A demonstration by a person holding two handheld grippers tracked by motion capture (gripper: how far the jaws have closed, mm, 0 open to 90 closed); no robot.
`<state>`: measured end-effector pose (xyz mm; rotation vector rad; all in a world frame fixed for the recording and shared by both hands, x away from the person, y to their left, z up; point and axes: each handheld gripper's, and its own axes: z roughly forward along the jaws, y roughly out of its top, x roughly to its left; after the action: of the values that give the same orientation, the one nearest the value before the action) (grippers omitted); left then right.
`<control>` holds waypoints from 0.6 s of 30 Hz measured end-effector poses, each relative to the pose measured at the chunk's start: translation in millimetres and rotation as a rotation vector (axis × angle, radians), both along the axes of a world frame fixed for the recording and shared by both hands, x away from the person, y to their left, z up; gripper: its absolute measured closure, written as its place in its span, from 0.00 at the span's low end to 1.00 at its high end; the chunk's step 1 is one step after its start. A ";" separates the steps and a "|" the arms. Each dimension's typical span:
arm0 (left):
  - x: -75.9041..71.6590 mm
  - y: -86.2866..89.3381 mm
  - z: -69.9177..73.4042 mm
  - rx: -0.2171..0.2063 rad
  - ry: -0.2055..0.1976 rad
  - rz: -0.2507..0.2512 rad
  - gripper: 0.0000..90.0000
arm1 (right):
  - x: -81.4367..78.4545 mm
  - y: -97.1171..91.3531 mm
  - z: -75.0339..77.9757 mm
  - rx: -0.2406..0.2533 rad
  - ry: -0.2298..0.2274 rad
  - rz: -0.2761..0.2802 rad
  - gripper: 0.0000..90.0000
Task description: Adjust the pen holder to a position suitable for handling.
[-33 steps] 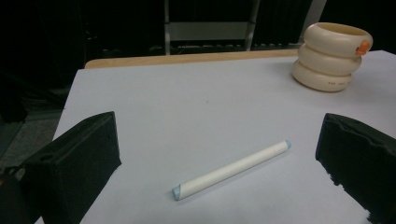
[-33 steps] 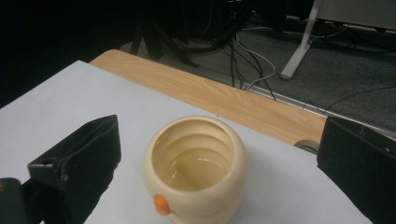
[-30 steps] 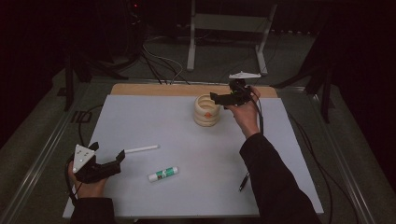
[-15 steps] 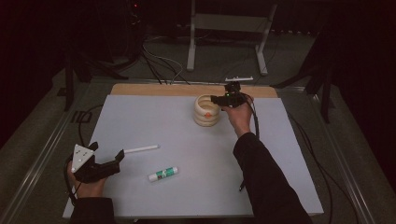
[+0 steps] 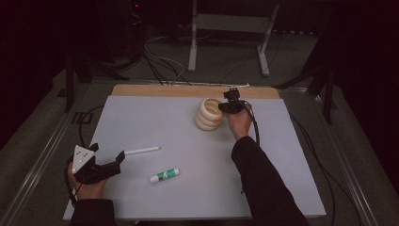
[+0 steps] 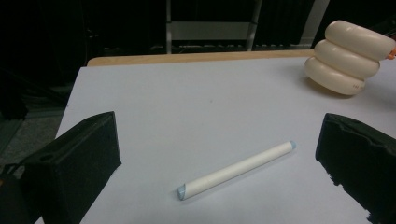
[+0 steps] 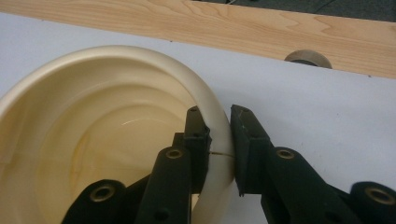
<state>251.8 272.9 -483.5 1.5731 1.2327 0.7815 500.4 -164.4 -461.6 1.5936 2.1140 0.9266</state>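
Lowered, right hand-held gripper (image 7: pixel 218 140) just closed onto cup (image 7: pixel 93 140) rim.

A white marker (image 6: pixel 236 171) is seen lying on the tabletop (image 6: pixel 187 98) between the open left tongs (image 6: pixel 219 163); a cream ribbed cup (image 6: pixel 348 57) is seen beyond.

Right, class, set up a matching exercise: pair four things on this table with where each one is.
Things:
1. cream ribbed cup
2. white stick
3. glue stick
4. left gripper

Places:
A. near the table's front, right of the white stick
B. just ahead of the open left jaws
C. rim between the right gripper's jaws
D. front left corner, apart from everything

Pairs: 1-C, 2-B, 3-A, 4-D
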 end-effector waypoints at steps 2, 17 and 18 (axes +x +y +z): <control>0.2 -0.2 -0.1 0.001 0.001 -0.002 0.00 | -1.3 -0.3 0.7 -0.009 -0.010 0.011 0.87; -0.6 -0.1 -0.1 0.000 0.000 -0.004 0.00 | -21.0 -5.1 20.5 -0.001 -0.047 0.121 0.87; -0.7 -0.2 -0.2 0.000 -0.001 -0.003 0.00 | -23.5 -5.0 21.9 -0.001 -0.044 0.133 0.87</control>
<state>251.1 272.7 -483.7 1.5739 1.2292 0.7798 477.0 -169.4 -439.7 1.4327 2.2111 0.9925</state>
